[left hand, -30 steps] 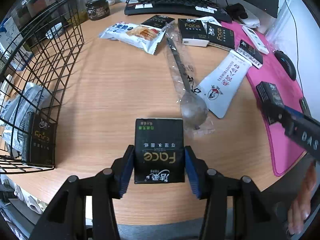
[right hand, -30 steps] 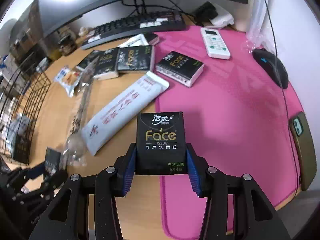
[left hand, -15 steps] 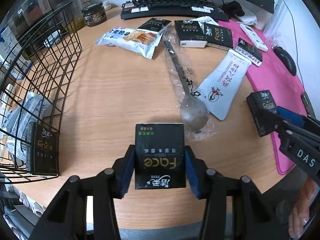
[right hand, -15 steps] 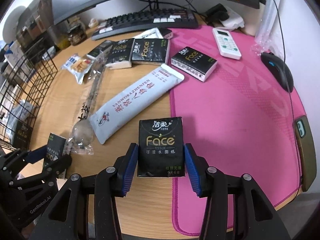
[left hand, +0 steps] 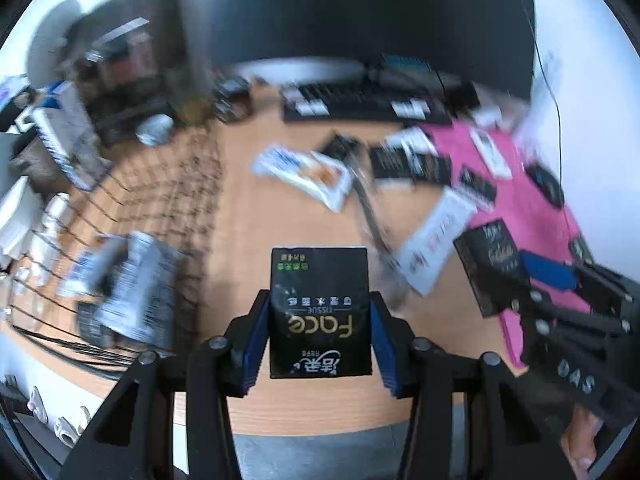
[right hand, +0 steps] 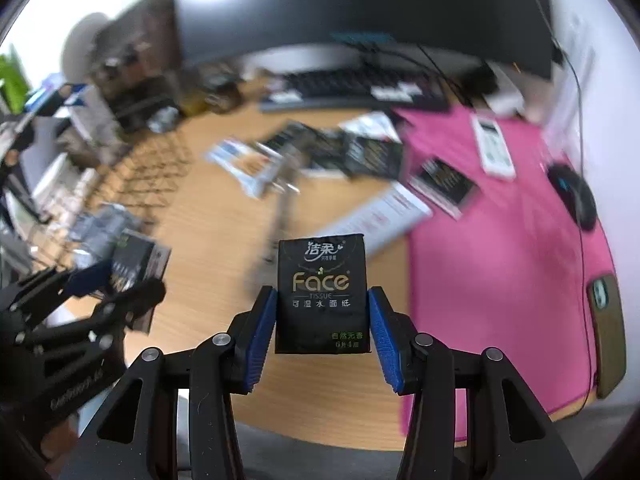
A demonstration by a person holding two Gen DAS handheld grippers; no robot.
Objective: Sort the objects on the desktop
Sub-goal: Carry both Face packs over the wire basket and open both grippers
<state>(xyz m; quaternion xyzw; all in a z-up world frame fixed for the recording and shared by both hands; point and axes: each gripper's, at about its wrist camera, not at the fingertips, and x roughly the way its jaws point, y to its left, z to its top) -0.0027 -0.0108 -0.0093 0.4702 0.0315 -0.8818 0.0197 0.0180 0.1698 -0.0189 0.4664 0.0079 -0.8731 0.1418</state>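
Observation:
My left gripper is shut on a black Face tissue pack, held upside down above the wooden desk. My right gripper is shut on another black Face tissue pack, held upright in the air. Each gripper shows in the other's view: the right one with its pack at the right, the left one with its pack at the left. A black wire basket with packets inside stands at the left. Both views are motion-blurred.
On the desk lie a snack packet, a wrapped spoon, a white pouch and more black tissue packs. A pink mat holds a remote, a mouse and a phone. Keyboard and monitor stand behind.
Both grippers have risen and tilted up with their packs; the views now show more of the monitor and the basket top. The two grippers sit closer to each other.

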